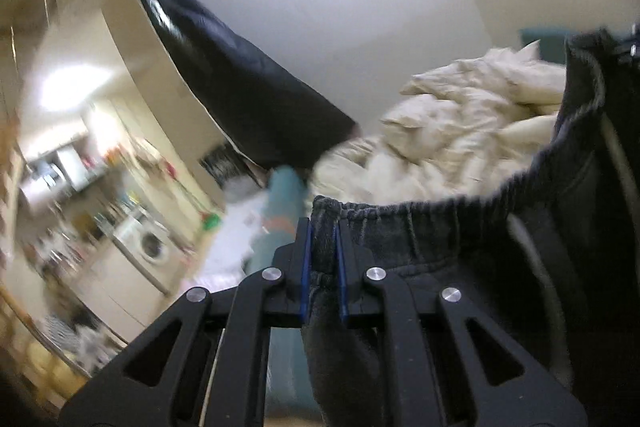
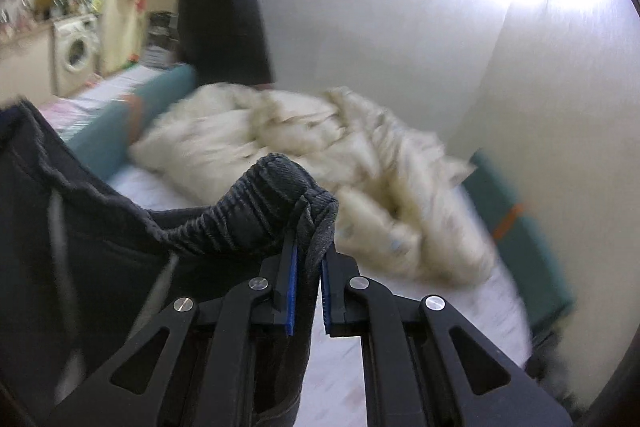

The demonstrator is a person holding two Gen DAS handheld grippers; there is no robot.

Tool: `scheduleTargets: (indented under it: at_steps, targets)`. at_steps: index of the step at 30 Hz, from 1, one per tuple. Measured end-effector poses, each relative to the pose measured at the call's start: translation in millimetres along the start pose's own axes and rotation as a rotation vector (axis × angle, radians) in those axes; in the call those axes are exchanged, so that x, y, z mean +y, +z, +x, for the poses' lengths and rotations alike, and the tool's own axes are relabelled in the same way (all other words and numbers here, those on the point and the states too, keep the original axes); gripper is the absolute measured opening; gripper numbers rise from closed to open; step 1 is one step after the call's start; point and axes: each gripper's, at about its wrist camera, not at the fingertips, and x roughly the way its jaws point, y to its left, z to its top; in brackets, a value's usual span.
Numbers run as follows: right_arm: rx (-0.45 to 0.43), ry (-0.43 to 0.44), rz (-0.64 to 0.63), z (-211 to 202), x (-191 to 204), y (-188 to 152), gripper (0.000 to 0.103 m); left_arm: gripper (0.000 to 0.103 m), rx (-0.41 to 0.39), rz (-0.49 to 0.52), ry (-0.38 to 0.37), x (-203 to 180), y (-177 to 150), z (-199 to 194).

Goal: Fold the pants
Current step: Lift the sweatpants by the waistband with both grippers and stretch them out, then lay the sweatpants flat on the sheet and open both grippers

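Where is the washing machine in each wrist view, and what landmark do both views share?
Left wrist view: the washing machine sits lower left, tilted and blurred, left of the left gripper.
Right wrist view: the washing machine stands at the left edge, upper half, upright.
Shared landmark: the cream duvet, beyond the pants waistband in both.

Left gripper (image 1: 323, 259) and right gripper (image 2: 307, 279), both jaws clamped tight, angled slightly downward.
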Motion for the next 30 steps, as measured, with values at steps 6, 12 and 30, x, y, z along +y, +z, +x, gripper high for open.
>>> scheduleTargets:
  at_steps: [6,12,30]
  targets:
    - [-0.009,-0.138,-0.002,114.9,4.8,45.6,0.009,0.009,0.03,0.027,0.046,-35.3,41.1,113.0]
    - [0.15,-0.095,-0.001,219.2,24.5,11.9,0.01,0.015,0.169,0.071,0.095,-91.2,-5.9,206.6]
    - [0.396,0.108,0.047,210.3,41.4,-137.2,0.08,0.08,0.515,-0.151,-0.187,-98.4,-150.7,162.7]
